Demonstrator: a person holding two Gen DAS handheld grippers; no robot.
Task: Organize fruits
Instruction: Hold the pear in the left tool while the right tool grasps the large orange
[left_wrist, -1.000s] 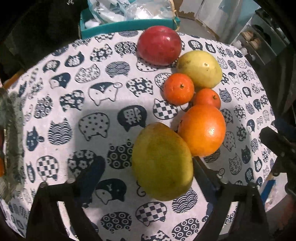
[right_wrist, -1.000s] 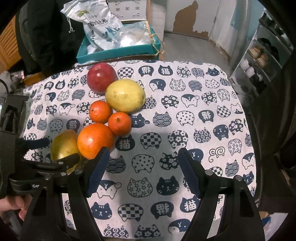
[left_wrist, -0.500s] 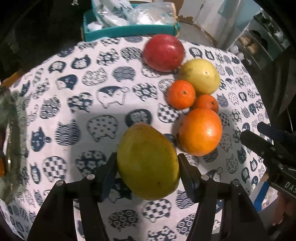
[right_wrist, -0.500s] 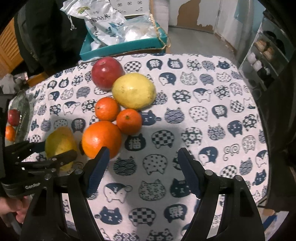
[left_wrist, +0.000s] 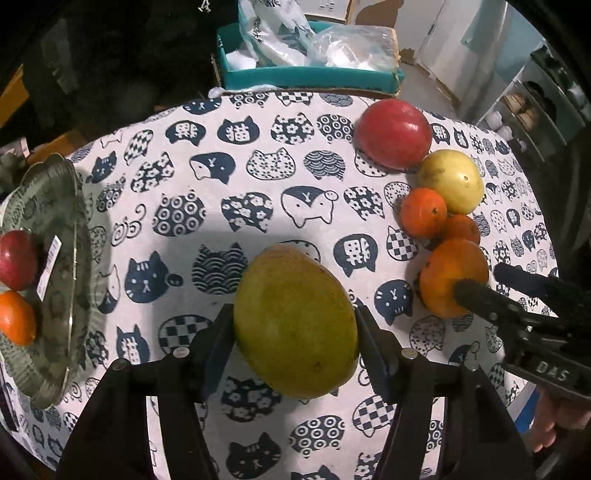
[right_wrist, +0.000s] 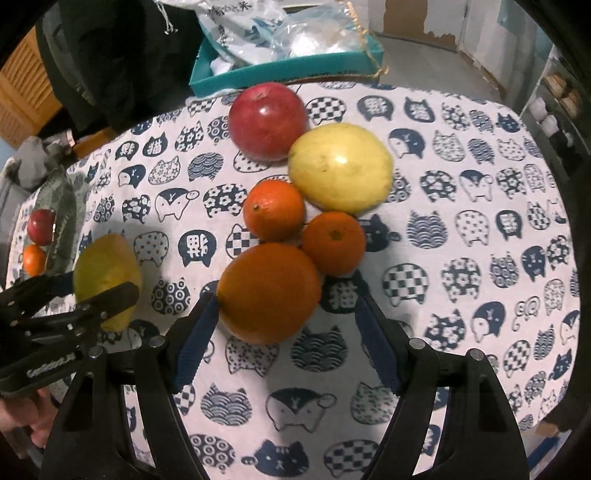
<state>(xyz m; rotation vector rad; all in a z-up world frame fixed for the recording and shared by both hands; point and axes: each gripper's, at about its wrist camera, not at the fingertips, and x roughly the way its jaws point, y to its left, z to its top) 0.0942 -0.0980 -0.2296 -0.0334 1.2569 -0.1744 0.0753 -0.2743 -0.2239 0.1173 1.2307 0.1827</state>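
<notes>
My left gripper (left_wrist: 295, 325) is shut on a yellow-green mango (left_wrist: 295, 321) and holds it above the cat-print tablecloth (left_wrist: 240, 184). The mango also shows in the right wrist view (right_wrist: 105, 273). My right gripper (right_wrist: 284, 325) is open, with a large orange (right_wrist: 269, 291) between its fingers. Behind it lie two small oranges (right_wrist: 275, 210) (right_wrist: 334, 242), a yellow fruit (right_wrist: 340, 173) and a red pomegranate (right_wrist: 267, 122). A grey plate (left_wrist: 55, 266) at the left holds a red fruit (left_wrist: 16, 258) and a small orange (left_wrist: 14, 317).
A teal box (right_wrist: 288, 70) with plastic bags stands beyond the table's far edge. Shelves (left_wrist: 532, 103) stand at the right. The table's right edge is close to the fruit row in the left wrist view.
My left gripper closed on the mango, lifted it and swung left, so the plate came into view. My right gripper moved forward around the large orange.
</notes>
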